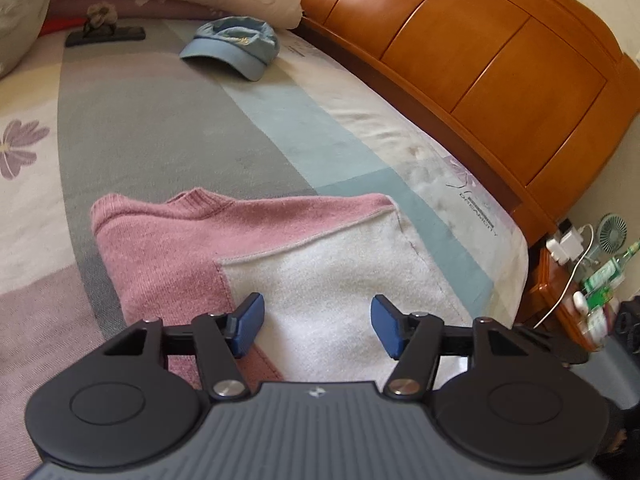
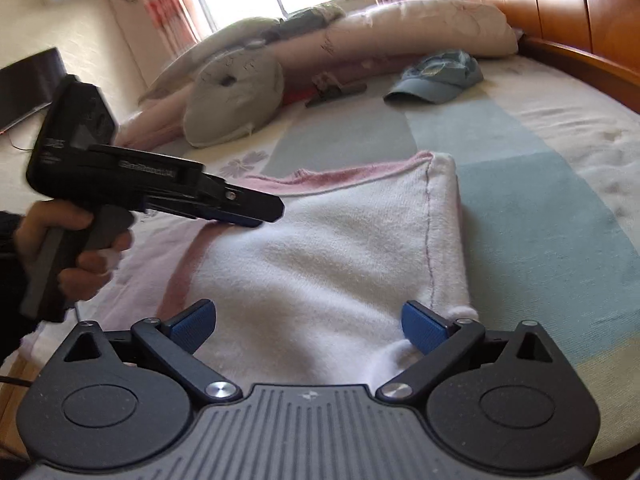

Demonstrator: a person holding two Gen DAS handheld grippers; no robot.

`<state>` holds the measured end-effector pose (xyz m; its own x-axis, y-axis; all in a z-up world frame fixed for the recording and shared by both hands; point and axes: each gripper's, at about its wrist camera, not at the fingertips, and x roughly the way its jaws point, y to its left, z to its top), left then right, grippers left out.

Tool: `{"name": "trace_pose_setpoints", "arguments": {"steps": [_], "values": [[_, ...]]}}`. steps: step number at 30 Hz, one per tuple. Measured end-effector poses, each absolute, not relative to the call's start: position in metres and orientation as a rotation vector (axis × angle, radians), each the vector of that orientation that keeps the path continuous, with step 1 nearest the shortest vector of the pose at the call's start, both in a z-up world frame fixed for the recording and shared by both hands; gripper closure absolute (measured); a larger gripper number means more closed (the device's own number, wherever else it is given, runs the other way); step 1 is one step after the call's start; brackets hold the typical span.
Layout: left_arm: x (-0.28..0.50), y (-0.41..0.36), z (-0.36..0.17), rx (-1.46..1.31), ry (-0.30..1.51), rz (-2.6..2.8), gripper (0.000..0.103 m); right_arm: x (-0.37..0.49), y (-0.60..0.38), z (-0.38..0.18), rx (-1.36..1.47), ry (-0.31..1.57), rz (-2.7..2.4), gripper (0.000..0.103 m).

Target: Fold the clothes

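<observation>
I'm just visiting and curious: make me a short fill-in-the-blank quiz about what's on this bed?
1. The folded sweater is pink and ____.
2. Near the pillows lies a light ____ cap.
3. The headboard is made of ____.
4. The right tool has its blue pads ____, gripping nothing.

Missing words: white; blue; wood; apart

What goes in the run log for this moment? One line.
left gripper: open, empty | right gripper: open, empty | sweater: folded on bed | cap: untouched
</observation>
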<state>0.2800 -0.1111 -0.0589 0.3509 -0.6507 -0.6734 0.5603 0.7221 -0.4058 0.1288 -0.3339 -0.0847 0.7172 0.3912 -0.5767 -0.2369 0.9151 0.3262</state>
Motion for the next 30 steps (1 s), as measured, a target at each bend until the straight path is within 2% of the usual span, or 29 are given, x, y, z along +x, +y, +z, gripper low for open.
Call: {"name": "trace_pose_setpoints", "arguments": {"steps": [5, 7, 8, 13, 16, 21, 30], "values": [[0.254, -0.111, -0.036, -0.044, 0.857, -0.816, 0.039, 0.104, -0.316, -0.055, 0.207, 0.650, 0.370, 0.000], [0.241, -0.107, -0.026, -0.037, 0.841, -0.851, 0.029, 0.101, -0.302, -0.048, 0.201, 0.638, 0.435, 0.000], [0.235, -0.105, -0.024, -0.016, 0.833, -0.844, 0.028, 0.101, -0.294, -0.049, 0.187, 0.644, 0.456, 0.000], [0.212, -0.084, -0.025, 0.080, 0.817, -0.755, 0.028, 0.105, -0.297, -0.081, 0.129, 0.773, 0.270, 0.002], [0.207, -0.066, -0.025, 0.049, 0.812, -0.738, 0.028, 0.091, -0.317, -0.075, 0.228, 0.749, 0.265, 0.001], [0.202, -0.064, -0.018, 0.055, 0.781, -0.741, 0.026, 0.083, -0.290, -0.048, 0.168, 0.683, 0.292, 0.000], [0.199, -0.048, -0.025, 0.089, 0.794, -0.706, 0.024, 0.093, -0.265, -0.079, 0.136, 0.813, 0.287, 0.000]]}}
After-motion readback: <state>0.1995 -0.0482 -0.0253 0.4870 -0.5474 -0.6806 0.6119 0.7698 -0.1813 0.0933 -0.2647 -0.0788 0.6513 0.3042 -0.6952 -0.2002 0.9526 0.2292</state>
